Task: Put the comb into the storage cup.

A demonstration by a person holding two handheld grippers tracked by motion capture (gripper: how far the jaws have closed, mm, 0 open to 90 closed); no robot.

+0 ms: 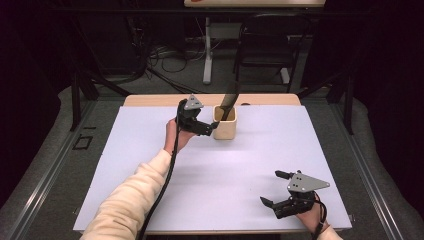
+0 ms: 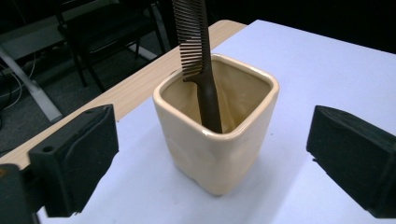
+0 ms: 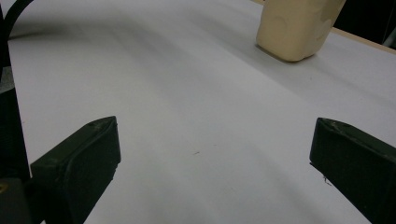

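A cream square cup stands at the back middle of the white sheet, with a dark brown comb upright in it and leaning to the right. My left gripper sits just left of the cup, pointing at it, open. In the left gripper view the cup stands ahead between the two spread jaws of that gripper, which do not touch it, and the comb rests against the near rim. My right gripper lies open near the front right corner with nothing between its jaws; the cup is far off.
The white sheet covers most of a wooden table, whose bare strip runs behind the cup. Beyond the table stand a black chair, a desk leg and cables on the floor.
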